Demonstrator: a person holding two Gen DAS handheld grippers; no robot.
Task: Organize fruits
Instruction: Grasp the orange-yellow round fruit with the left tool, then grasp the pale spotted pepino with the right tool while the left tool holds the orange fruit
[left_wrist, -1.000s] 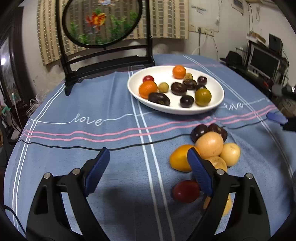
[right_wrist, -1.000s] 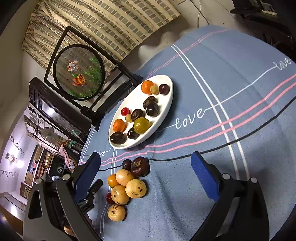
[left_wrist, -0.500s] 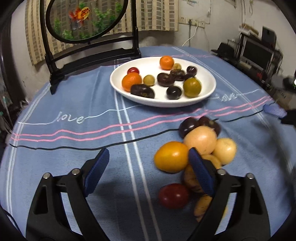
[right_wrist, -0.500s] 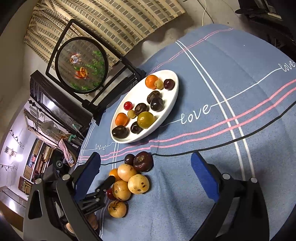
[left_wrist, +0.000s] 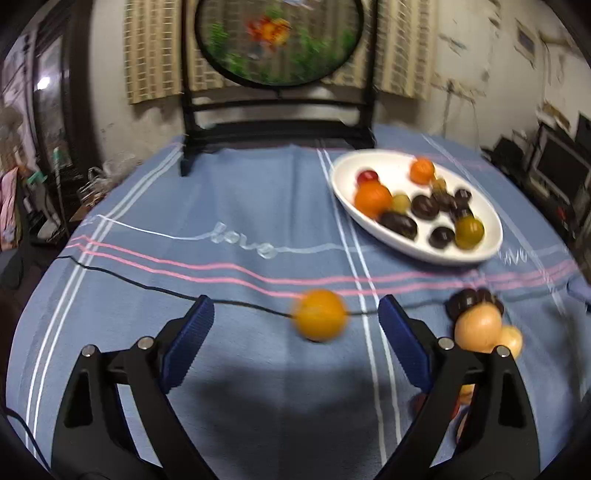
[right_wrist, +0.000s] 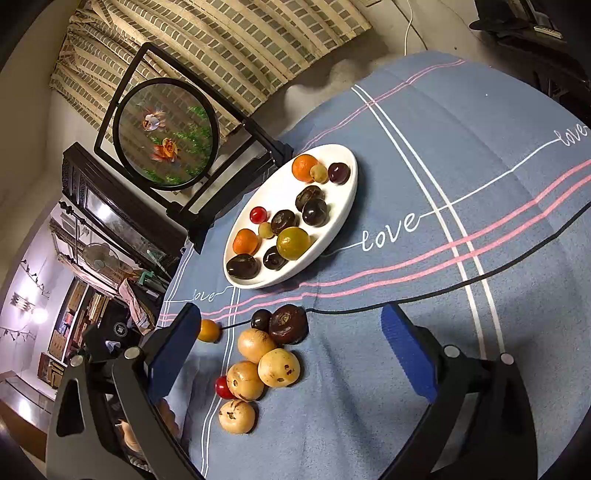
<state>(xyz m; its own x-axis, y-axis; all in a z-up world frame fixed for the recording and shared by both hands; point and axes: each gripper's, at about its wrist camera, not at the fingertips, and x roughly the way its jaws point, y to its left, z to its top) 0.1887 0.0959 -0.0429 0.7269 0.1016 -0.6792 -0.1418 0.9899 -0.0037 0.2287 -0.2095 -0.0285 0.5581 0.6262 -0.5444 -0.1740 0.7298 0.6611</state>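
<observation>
Left gripper (left_wrist: 295, 325): jaws wide, closing slightly, empty; orange (left_wrist: 320, 314) loose between them. Risk: round fruit rolls away if nudged before pads close

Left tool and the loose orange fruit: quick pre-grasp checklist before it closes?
1. Left tool open, nothing between the pads pressed: ok.
2. Orange fruit lies between the fingers' line, nearer the right finger: ok.
3. Fruit at rest: cannot tell, it is blurred.
4. Fruit apart from the pile of tan fruits: ok.
5. White plate has bare room for one more: ok.
6. Right tool open and holding nothing: ok.
</observation>
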